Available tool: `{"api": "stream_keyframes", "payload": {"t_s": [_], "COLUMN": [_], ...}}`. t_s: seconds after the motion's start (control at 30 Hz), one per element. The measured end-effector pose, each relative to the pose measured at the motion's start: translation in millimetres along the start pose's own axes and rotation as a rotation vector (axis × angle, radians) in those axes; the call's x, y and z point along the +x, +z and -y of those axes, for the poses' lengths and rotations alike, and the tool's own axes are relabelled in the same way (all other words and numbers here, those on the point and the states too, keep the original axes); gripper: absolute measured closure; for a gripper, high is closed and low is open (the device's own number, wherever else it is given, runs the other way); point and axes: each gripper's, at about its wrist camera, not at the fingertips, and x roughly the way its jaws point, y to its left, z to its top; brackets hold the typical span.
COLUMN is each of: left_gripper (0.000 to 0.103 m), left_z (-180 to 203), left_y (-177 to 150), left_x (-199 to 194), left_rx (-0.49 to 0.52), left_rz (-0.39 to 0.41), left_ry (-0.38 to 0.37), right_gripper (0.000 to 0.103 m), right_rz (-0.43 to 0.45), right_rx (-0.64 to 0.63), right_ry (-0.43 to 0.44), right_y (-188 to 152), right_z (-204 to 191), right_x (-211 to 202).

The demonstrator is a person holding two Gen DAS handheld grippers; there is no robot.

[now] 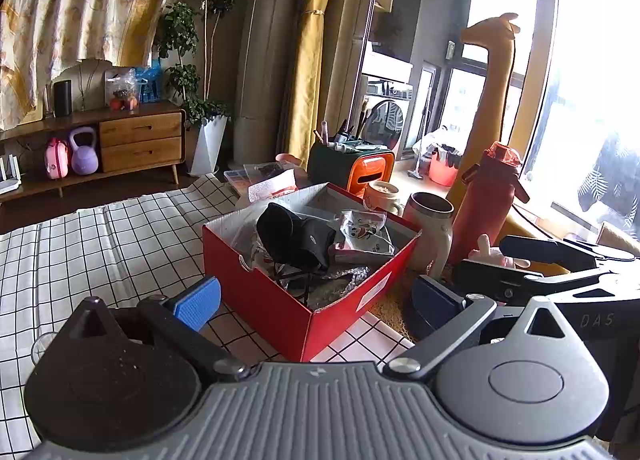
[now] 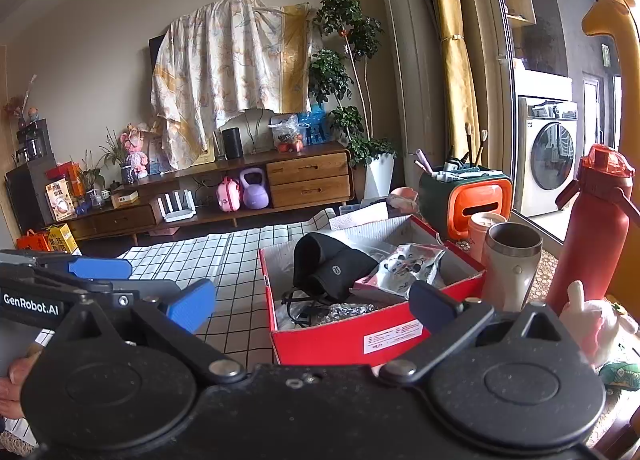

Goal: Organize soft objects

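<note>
Red cardboard box [image 2: 372, 324] sits on the checked cloth [image 1: 100, 236], open-topped, holding a limp black fabric pouch [image 2: 332, 268] and crinkled foil packets; a pink plush toy [image 2: 596, 324] lies near right beside the smooth red bottle [image 2: 592, 228]. Left gripper [image 1: 316, 300] and right gripper [image 2: 312, 300] both stand wide and empty; judged best to close gently on the plush's bulk and lift clear of the cups.

The box [image 2: 376, 330] is red outside with a white label, and a black pouch [image 2: 332, 270] lies in it beside a white packet printed with black-and-white pandas [image 2: 404, 266]. The tablecloth [image 1: 100, 244] is white with a black grid. The bottle [image 2: 592, 244] is dark red (its cap a lighter, translucent red). The plush toy [image 2: 596, 320] is pink and white. The 2 finger pads [image 1: 198, 302] of the left gripper are blue. The giraffe [image 2: 612, 16] is orange-yellow.
</note>
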Motion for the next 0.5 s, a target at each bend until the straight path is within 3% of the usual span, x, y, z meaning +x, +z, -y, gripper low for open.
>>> {"api": "stream_keyframes", "payload": {"t_s": [0.5], "left_gripper": [0.0], "left_z": [-1.2], "left_y": [-5.3], "left_x": [-3.5], "left_rx": [-0.006], "left_rz": [-0.009], "left_ry": [0.007], "right_gripper": [0.0], "right_rz": [-0.008], "right_rx": [-0.007], "right_ry": [0.009], "right_y": [0.7], "right_z": [-3.5], "right_x": [-4.1]}}
